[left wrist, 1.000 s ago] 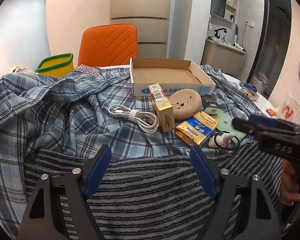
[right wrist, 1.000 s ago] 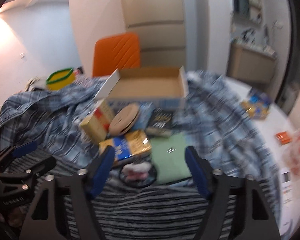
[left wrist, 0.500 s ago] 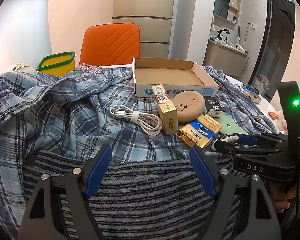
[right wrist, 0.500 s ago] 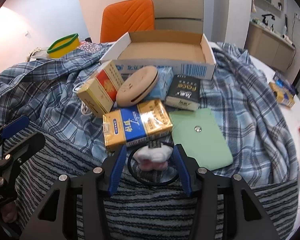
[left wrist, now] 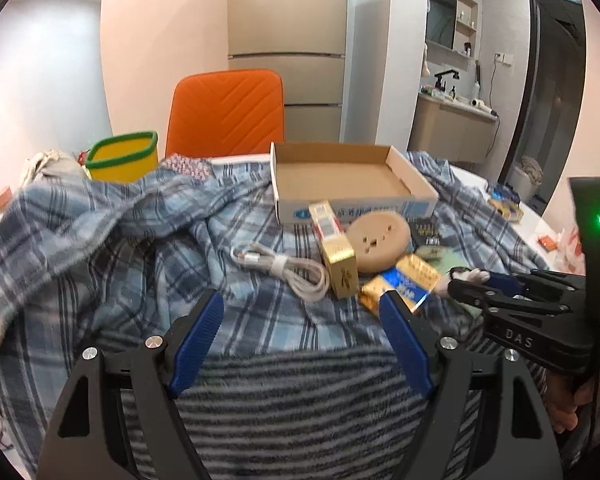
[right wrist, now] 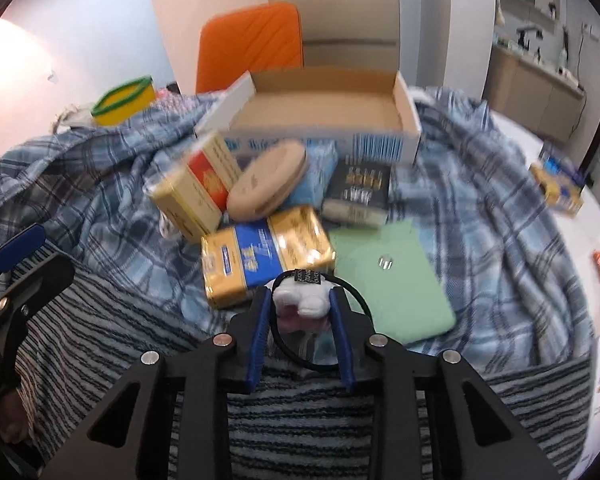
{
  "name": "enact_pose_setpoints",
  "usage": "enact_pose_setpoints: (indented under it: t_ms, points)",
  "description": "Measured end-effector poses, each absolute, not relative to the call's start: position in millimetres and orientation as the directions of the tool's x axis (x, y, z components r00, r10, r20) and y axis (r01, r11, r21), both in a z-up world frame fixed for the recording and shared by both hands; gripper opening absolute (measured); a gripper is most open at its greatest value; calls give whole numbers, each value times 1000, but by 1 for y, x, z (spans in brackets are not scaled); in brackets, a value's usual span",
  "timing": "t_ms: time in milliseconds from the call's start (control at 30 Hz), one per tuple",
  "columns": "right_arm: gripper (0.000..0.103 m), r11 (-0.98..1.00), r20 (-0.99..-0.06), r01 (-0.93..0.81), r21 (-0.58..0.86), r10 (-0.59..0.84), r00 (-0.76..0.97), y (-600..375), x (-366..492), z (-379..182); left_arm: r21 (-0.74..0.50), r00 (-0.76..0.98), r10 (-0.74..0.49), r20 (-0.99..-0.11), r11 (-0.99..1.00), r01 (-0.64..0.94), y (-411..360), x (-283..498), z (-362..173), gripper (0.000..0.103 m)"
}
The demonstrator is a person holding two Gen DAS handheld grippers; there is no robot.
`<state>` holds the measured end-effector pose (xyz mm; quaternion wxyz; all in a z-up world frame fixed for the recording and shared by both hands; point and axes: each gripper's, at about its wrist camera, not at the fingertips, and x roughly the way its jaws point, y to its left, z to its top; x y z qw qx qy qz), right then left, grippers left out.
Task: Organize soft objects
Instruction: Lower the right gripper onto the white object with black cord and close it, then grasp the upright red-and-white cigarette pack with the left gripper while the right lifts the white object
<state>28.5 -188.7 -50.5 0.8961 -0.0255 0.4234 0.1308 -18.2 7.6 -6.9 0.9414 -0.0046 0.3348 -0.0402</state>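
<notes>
We saw the surface (right wrist: 556,184) mostly hidden under a blue plaid shirt (left wrist: 112,240), with a grey striped fleece cloth (left wrist: 300,400) lying over its near edge. At the far side an open cardboard box (left wrist: 340,180) sat on the shirt, with an orange chair (left wrist: 226,112) behind it and a yellow bin with a green rim (left wrist: 122,156) off to its left. In front of the box lay a pale green flat case (right wrist: 392,276), a gold and blue packet (right wrist: 264,248), a tan round case (right wrist: 268,176) leaning on a red and gold carton (right wrist: 196,188), a black packet (right wrist: 360,188) and a coiled white cable (left wrist: 284,268). Our left hand-held gripper (left wrist: 300,336) hung above the fleece with its blue pads well apart and nothing between them. Our right hand-held gripper (right wrist: 300,324) had its pads drawn together on a small white plush charm (right wrist: 304,300), which sat at the near edge of the gold and blue packet, just beside the green case. The charm's black hair tie (right wrist: 320,324) looped around it and passed under the right pad. In the left wrist view the same charm (left wrist: 470,276) showed at the right gripper's tips, and a hand (left wrist: 568,408) held that gripper's handle.
</notes>
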Motion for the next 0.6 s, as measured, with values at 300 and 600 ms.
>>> enact_pose_setpoints:
  t_ms: [300,600]
  points:
    - [31,982,-597,-184,-46,121,793,-191,31,0,-64,849,-59,-526,998,29,13,15,21,79]
    - [32,988,-422,-111,-105,57,905,-193,33,13,-68,836,-89,-541,996,61,-7,61,6,76]
